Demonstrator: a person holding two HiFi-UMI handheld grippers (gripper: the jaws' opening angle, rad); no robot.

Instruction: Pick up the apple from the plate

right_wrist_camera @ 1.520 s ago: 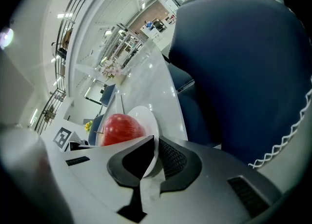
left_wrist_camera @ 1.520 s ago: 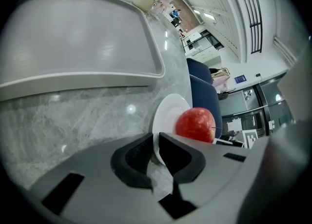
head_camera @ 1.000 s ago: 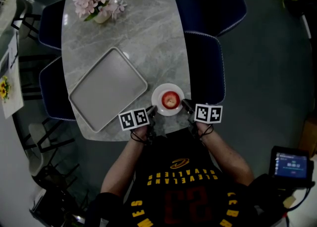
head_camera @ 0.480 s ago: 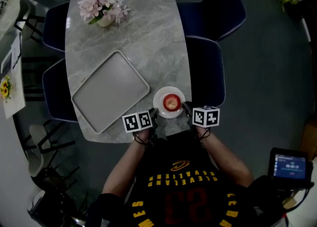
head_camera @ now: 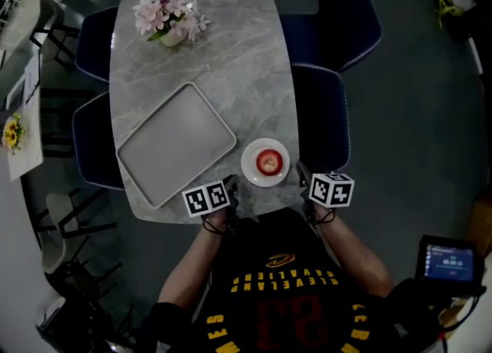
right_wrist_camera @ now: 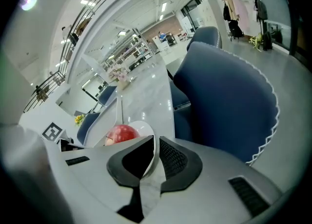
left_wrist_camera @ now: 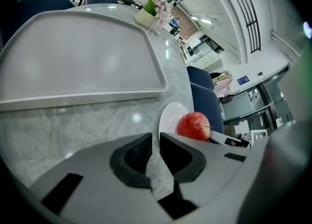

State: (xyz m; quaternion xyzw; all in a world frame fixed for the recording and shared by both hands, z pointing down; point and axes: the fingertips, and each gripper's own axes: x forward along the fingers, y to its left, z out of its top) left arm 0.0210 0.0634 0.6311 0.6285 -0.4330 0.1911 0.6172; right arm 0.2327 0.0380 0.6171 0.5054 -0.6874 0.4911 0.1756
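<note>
Both claws sit at the near edge of the scene with their jaws drawn together and nothing between them: the left gripper (head_camera: 231, 183) hangs just short of the table edge to the left of the plate, and the right gripper (head_camera: 301, 168) just beside the plate's right rim, each showing only a thin slit between its pads in its own view. Beneath them runs the long marble table (head_camera: 215, 59), flanked by blue chairs (head_camera: 323, 105), with an empty grey tray (head_camera: 175, 144) lying at an angle in the middle and a pot of pink flowers (head_camera: 169, 17) at the far end. The small white plate (head_camera: 250, 171) rests close to the near edge, and the red apple (head_camera: 269, 161) sits upright in its centre, untouched, between the two claws. The risk, as I judge it, lies in those closed jaws: brought in without being parted wide first, either one would shove the apple, not straddle it, and so near the edge it could roll off plate and table. An off-centre squeeze on such smooth round skin could also squirt it free.
</note>
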